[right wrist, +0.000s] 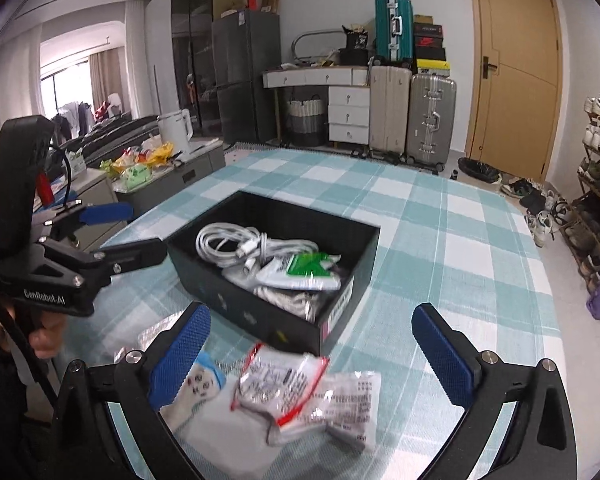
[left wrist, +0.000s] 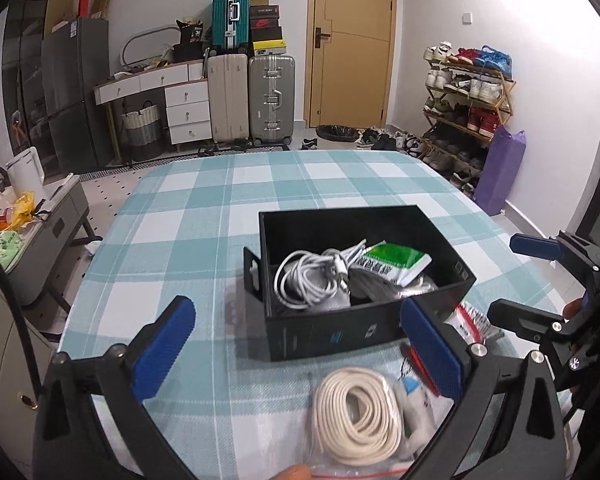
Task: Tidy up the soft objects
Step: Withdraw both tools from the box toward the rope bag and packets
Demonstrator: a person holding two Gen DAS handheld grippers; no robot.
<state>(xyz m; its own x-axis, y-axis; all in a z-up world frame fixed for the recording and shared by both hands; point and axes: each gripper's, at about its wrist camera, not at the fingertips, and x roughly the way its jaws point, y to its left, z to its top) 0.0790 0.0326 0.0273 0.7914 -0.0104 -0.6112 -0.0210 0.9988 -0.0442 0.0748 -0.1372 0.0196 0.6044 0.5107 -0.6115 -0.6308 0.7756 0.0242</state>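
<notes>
Both sets of tongs stand released over the bench (left wrist: 188, 216), which wears a teal-and-white checked cloth. The left tongs (left wrist: 300, 352) gape wide with nothing between the blue pads; below them, at the near edge of the bench, a coil of cream cord (left wrist: 358, 416) lies in a clear zip bag. The right tongs (right wrist: 320, 344) are just as wide, pads clear of everything, hovering over a small heap of plastic packets (right wrist: 308, 396) on the cloth at that same near edge, one red-trimmed, with a white-and-blue item (right wrist: 198, 384) just beside the left pad.

Toward the middle of the bench sits the black box (left wrist: 324, 336), open-topped. Inside it: a bundle of white cable (left wrist: 312, 276), a green-and-white packet (left wrist: 396, 262) and something grey underneath, hard to make out.

Now the room. Beyond the far edge, a tan door (left wrist: 350, 40) stands closed. Left of it, two upright suitcases (left wrist: 252, 100), beige and silver, with a teal suitcase (left wrist: 230, 16) and shoe boxes stacked on top. A white chest of drawers (left wrist: 188, 104) is next along, a woven basket (left wrist: 142, 128) beneath it, then a dark fridge (left wrist: 76, 92). By the right wall, a shoe rack (left wrist: 468, 100) crowded with trainers and a purple bag (left wrist: 500, 168) leaning near it. Off the bench's left edge, a low grey cabinet (left wrist: 56, 224) carries a white kettle (left wrist: 26, 172) and clutter.
</notes>
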